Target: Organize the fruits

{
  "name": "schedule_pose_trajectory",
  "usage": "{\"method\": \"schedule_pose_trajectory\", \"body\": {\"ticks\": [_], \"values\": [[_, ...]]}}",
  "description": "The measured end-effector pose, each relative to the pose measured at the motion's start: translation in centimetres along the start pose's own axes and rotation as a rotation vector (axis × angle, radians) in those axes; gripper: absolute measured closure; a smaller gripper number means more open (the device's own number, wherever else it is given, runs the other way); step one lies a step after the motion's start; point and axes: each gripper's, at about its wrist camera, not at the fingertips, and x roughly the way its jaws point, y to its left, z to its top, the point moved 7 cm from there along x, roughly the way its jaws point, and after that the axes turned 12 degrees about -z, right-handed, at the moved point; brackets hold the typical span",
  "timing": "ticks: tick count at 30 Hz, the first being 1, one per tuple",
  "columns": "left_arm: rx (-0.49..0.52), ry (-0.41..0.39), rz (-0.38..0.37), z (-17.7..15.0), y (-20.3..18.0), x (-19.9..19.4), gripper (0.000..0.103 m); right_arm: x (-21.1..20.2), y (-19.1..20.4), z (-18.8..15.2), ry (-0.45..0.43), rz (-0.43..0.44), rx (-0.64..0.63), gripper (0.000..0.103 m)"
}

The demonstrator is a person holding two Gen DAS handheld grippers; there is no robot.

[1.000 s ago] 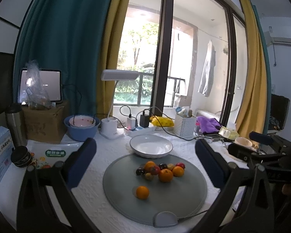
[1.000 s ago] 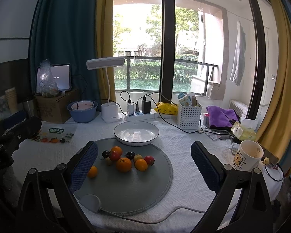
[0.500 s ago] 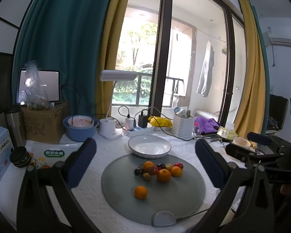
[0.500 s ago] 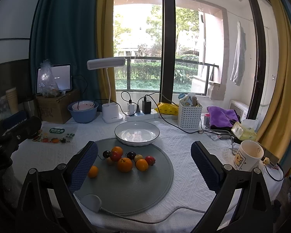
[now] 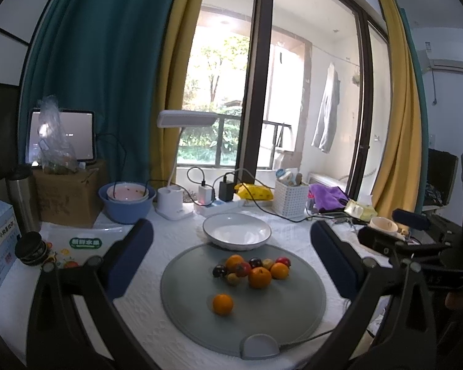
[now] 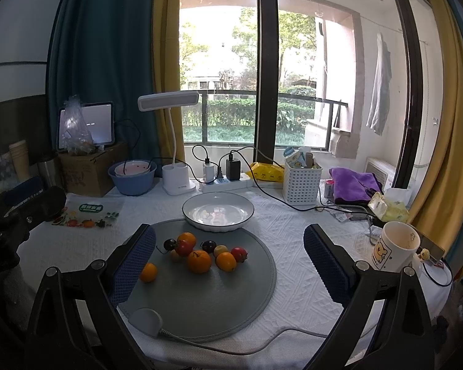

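A round grey mat (image 5: 293, 305) (image 6: 219, 296) lies on the white tablecloth. On it is a cluster of small fruits (image 5: 253, 269) (image 6: 205, 251): oranges, red and dark ones. One small orange (image 5: 222, 304) (image 6: 148, 272) lies apart, nearer me. An empty white plate (image 5: 237, 231) (image 6: 218, 211) stands just behind the mat. My left gripper (image 5: 231, 256) is open and empty, held above the mat's near side. My right gripper (image 6: 230, 262) is open and empty, also above the mat.
A blue bowl (image 5: 126, 199) with a pink one in it, a white desk lamp (image 5: 173, 203), a power strip (image 5: 217, 206) with cables and a white basket (image 5: 290, 197) line the back. A mug (image 6: 396, 246) stands at the right. A cable (image 6: 247, 343) runs from the mat's front.
Both views have shifted only slightly; the left gripper has drifted a little. The fruits and plate have not moved. Both grippers stay open.
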Motion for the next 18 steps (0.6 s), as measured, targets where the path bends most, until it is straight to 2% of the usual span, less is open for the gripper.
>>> {"method": "schedule_pose_trajectory", "body": {"ticks": [18], "values": [[0.002,-0.003,-0.001,0.08,-0.14,-0.03,0.0,0.03,-0.14,0.0,0.001,0.002,0.004,0.004]]}}
